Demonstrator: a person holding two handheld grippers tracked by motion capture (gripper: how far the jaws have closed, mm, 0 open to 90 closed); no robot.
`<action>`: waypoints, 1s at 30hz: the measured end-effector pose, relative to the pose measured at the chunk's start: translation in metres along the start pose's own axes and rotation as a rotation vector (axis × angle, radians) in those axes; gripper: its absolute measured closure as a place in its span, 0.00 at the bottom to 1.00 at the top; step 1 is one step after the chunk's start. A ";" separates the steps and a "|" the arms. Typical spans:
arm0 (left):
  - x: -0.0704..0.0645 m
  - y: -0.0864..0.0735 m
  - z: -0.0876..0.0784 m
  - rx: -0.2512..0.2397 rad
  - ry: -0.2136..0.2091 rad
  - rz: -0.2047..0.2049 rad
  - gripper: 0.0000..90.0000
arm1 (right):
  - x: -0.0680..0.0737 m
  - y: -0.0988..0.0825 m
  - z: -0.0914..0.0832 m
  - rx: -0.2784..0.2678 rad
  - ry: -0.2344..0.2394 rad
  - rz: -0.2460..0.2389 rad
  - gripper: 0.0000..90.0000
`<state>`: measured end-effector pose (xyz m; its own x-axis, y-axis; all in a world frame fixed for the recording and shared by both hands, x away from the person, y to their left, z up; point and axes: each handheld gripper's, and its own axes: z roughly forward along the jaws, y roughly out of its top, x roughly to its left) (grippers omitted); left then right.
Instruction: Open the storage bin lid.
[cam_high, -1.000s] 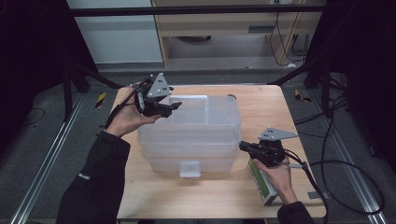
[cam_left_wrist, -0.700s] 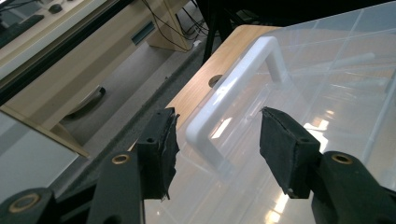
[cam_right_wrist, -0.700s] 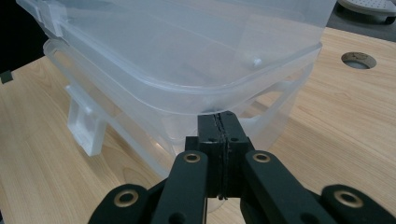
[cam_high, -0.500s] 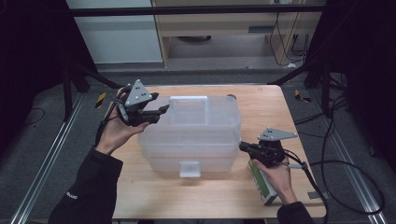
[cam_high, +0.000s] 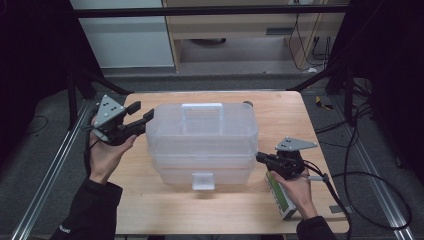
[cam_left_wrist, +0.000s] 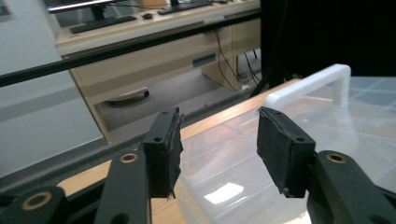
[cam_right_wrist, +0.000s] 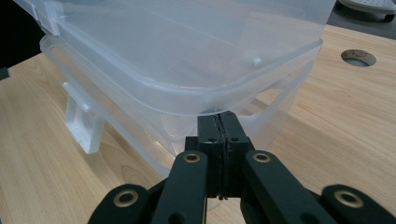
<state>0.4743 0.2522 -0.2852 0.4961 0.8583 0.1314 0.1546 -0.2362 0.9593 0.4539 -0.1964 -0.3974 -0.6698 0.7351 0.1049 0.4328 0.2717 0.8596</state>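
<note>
A clear plastic lidded box (cam_high: 202, 145) with a white handle (cam_high: 202, 107) stands in the middle of the wooden table (cam_high: 165, 210). My left gripper (cam_high: 142, 112) hovers off the box's back left corner, pointing at it. Its jaws are open and have just been closing, with nothing between the pads. In the left gripper view the left gripper (cam_left_wrist: 217, 144) frames the box lid (cam_left_wrist: 243, 182) and the handle (cam_left_wrist: 317, 81). My right gripper (cam_high: 259, 157) is shut, its tips against the box's right side. In the right gripper view the right gripper (cam_right_wrist: 220, 122) sits just under the lid rim (cam_right_wrist: 177, 100).
A front latch (cam_high: 203, 181) sticks out of the box towards the table's near edge. A green and white block (cam_high: 280, 197) lies under the right hand. A round hole (cam_right_wrist: 358, 57) is in the table behind the box. Metal rails run along both table sides.
The left hand has swung left and down, from over the box's back left corner to beside that corner. Its jaws stand a little narrower. The right hand has stayed put.
</note>
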 end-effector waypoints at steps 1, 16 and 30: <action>0.003 -0.004 -0.004 -0.007 0.017 -0.011 0.56 | 0.000 0.000 0.000 -0.001 -0.001 -0.001 1.00; 0.032 -0.071 -0.030 0.027 0.143 -0.158 0.72 | 0.000 0.000 0.001 0.004 -0.001 -0.003 1.00; 0.011 -0.109 -0.019 0.163 0.078 -0.127 0.87 | 0.000 0.000 0.001 0.010 -0.002 -0.006 1.00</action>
<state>0.4468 0.2963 -0.3831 0.3974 0.9169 0.0365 0.3508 -0.1885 0.9173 0.4545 -0.1955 -0.3986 -0.6708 0.7350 0.0989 0.4349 0.2818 0.8553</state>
